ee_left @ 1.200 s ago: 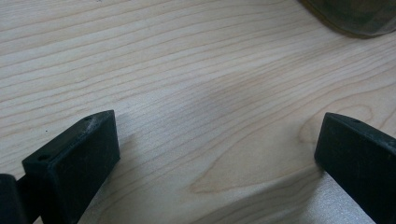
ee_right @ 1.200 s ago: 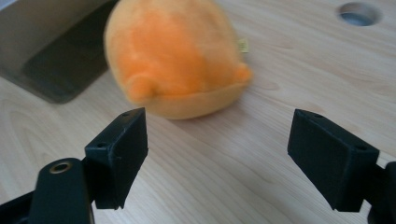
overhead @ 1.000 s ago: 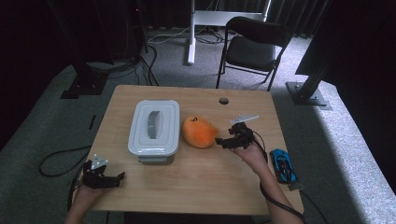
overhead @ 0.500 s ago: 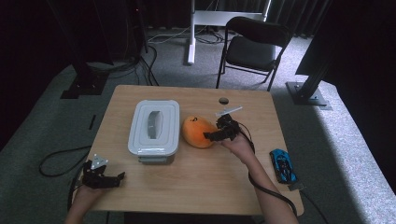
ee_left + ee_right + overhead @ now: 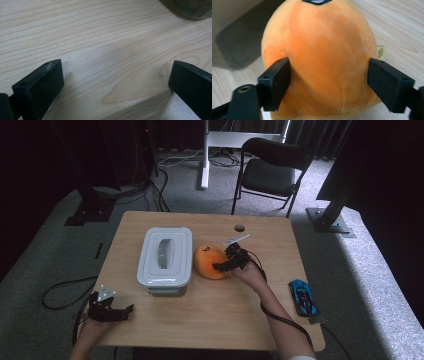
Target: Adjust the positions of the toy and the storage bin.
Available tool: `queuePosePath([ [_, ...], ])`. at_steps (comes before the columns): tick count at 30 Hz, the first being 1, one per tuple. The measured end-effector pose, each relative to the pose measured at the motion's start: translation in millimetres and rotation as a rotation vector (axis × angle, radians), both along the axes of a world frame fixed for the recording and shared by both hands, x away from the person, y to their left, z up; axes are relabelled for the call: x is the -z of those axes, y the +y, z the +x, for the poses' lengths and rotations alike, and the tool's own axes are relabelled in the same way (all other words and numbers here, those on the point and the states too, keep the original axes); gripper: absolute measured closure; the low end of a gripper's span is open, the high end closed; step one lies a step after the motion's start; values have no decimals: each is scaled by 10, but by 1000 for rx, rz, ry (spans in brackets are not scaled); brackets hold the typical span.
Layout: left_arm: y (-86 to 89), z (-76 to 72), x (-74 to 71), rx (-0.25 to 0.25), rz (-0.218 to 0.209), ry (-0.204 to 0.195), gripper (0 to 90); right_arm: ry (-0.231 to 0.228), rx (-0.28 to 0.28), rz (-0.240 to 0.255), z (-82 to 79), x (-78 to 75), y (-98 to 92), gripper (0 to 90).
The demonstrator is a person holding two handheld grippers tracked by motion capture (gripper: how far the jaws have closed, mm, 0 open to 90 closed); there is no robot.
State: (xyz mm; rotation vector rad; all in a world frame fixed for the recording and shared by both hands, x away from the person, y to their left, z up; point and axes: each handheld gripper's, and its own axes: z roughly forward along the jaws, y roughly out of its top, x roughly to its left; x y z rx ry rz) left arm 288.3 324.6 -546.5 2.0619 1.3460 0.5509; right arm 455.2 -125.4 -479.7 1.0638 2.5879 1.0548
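An orange plush toy [image 5: 211, 261] lies mid-table, just right of a white lidded box [image 5: 165, 256]. My right gripper [image 5: 220, 266] has come in from the toy's right side. In the right gripper view its black jaws stand wide on either flank of the plush [image 5: 319, 57], which bulges between them with no visible squeeze; the gripper [image 5: 329, 82] is open. My left gripper [image 5: 125, 310] rests low at the table's front left corner. Its jaws [image 5: 115, 80] are spread wide over bare wood, with nothing between them.
A blue toy car [image 5: 302, 297] lies near the table's right edge. A small round hole [image 5: 240, 227] sits in the wooden table [image 5: 210, 320] behind the toy. The box's corner [image 5: 190, 8] shows ahead of the left gripper. A black chair [image 5: 272, 170] stands beyond the table.
My right gripper has slid left across the table and down, from beside the plush toy to straddling it. The left gripper has stayed put.
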Motion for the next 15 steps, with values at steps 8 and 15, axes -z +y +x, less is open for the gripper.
queuePosePath([
  [8, 0, -2, 0, -1, 0, 0, 3, 31, -49, 0, -8, 55, 16, 422],
  [15, -1, -4, 0, -1, 0, 1, 4, 23, -44, -14, -22, 27, 44, 605],
])
